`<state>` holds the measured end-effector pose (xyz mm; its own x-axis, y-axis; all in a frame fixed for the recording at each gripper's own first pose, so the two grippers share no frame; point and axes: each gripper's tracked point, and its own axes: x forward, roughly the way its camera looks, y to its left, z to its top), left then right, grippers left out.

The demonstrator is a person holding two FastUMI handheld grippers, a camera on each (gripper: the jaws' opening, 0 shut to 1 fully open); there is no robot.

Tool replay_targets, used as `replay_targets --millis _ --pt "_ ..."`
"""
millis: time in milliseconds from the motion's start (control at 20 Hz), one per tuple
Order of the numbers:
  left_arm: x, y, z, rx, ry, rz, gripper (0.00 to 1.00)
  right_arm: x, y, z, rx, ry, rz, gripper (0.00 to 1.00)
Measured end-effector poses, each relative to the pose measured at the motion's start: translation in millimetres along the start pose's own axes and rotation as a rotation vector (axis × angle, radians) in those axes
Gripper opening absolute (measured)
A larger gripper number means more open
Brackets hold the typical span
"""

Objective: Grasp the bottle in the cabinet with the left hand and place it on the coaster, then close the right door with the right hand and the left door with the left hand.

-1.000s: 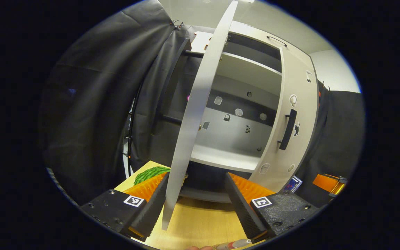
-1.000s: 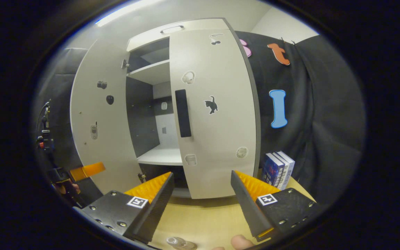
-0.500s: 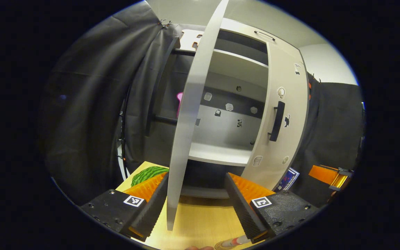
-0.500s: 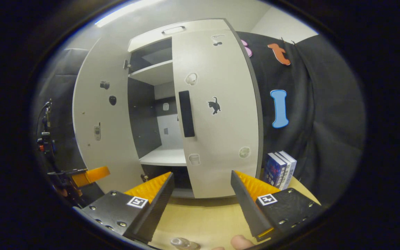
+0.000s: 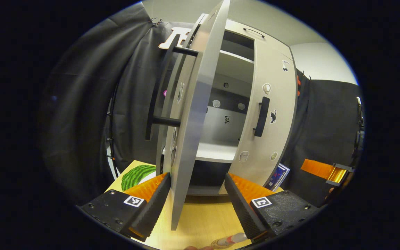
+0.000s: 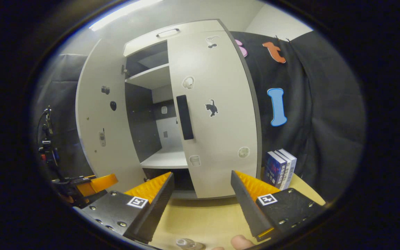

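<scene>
- Left gripper (image 5: 196,194): jaws spread wide, gripping nothing; the free edge of the left door (image 5: 194,114) stands between its two fingers, and whether either finger touches the door cannot be told.
- Left door: partly open, seen nearly edge-on in the left gripper view; its dark bar handle (image 5: 158,86) faces left.
- Right door (image 6: 217,114): almost shut against the cabinet (image 6: 144,38), with a dark handle (image 6: 184,117) and small stickers on its face.
- Right gripper (image 6: 201,198): jaws wide open and empty, held over the bench (image 6: 200,215) in front of the right door, apart from it.
- Bottle (image 6: 188,244): on the bench at the lower edge of the right gripper view; in the left gripper view it stands on the coaster (image 5: 219,244).
- Cabinet shelf (image 6: 167,159): bare.
- Books (image 6: 279,168): upright on the bench, just right of the cabinet.
</scene>
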<state>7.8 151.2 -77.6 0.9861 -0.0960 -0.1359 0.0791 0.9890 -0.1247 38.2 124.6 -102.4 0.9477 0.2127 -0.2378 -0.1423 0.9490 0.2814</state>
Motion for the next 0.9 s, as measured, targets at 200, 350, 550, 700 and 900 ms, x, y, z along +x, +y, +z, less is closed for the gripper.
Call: replay_targets --millis 200,350,550,700,900 --pt "0.1 -2.6 0.5 -0.02 0.005 -0.005 0.96 1.9 -1.5 1.1 0.009 0.004 0.002 0.99" --pt "0.9 -6.8 -0.7 -0.023 0.008 -0.01 0.96 4.6 0.7 1.7 -0.005 0.013 0.018 0.99" --pt "6.4 -21.4 -2.9 -0.035 0.021 -0.04 0.96 9.5 4.4 5.6 -0.015 0.016 0.036 0.99" --pt "10.8 -34.8 -5.7 -0.032 0.029 -0.075 0.97 12.3 2.8 6.2 -0.015 0.02 0.042 0.99" --pt "18.4 -52.7 -8.9 -0.017 0.037 -0.125 0.97 12.7 -5.3 5.8 -0.023 0.016 0.023 0.99"
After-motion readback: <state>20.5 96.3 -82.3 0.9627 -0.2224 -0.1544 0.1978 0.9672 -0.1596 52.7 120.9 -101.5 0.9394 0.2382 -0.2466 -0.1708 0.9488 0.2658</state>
